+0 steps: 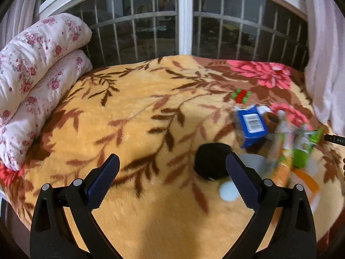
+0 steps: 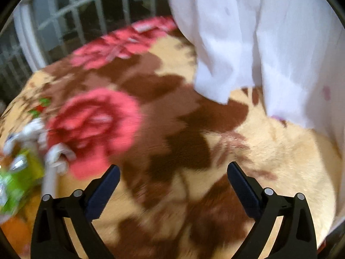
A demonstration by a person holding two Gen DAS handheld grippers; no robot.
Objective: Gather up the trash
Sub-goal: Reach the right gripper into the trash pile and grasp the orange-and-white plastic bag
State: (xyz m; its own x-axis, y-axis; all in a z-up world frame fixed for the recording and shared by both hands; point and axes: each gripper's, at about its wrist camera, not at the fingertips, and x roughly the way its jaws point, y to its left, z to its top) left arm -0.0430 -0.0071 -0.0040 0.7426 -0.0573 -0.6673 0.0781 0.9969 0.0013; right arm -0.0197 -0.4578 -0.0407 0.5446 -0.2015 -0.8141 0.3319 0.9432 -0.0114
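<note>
Where barred windows (image 1: pixel 151 34) stand, a floral blanket (image 1: pixel 138 116) holds trash (image 1: pixel 251 126).

On the bed (image 1: pixel 133 112): one blue carton (image 1: pixel 251 127), one red-and-green wrapper (image 1: pixel 241 96), one black round thing (image 1: pixel 212 161), one pale disc (image 1: pixel 228 191), one green packet (image 1: pixel 303 151), one orange packet (image 1: pixel 282 168). Two floral pillows (image 1: pixel 38 64) are stacked at the left. The blur leaves other trash uncountable.

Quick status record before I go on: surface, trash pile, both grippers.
surface: floral blanket on a bed
trash: blue carton, green packet, red-green wrapper, black round object, clustered on the right of the left wrist view
left gripper: open, empty
right gripper: open, empty
blur: right wrist view smeared
</note>
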